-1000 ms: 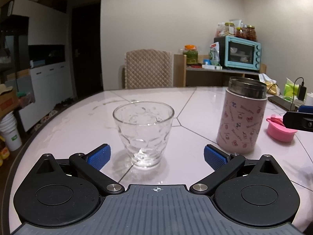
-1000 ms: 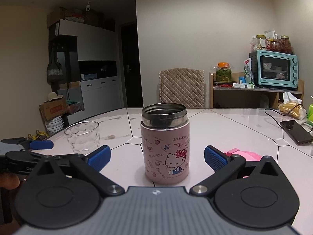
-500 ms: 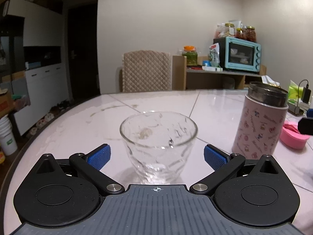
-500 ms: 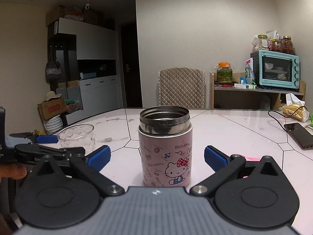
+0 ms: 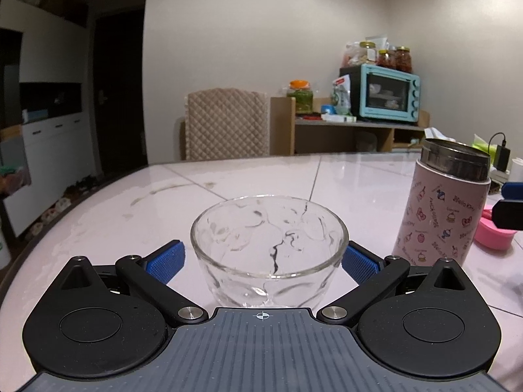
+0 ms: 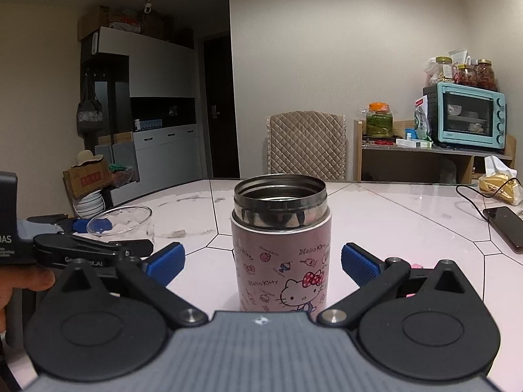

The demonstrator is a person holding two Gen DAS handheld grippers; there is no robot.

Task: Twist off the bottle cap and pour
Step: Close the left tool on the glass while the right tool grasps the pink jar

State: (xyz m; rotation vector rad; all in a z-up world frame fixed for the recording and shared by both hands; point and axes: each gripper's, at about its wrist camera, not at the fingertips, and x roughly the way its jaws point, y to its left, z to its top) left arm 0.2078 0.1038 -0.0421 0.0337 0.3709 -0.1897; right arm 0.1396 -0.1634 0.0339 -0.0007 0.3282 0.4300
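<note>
Closing in since a second ago, the spread left gripper (image 5: 263,259) straddles the upright glass tumbler (image 5: 268,250) while the spread right gripper (image 6: 263,263) flanks the upright, uncapped Hello Kitty flask (image 6: 281,245).

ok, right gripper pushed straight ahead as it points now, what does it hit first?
Most likely the pink bottle: it stands uncapped and centred between the open fingers of the right gripper, with gaps on both sides. Its depth is hard to judge, but nothing sits in front of it.
</note>
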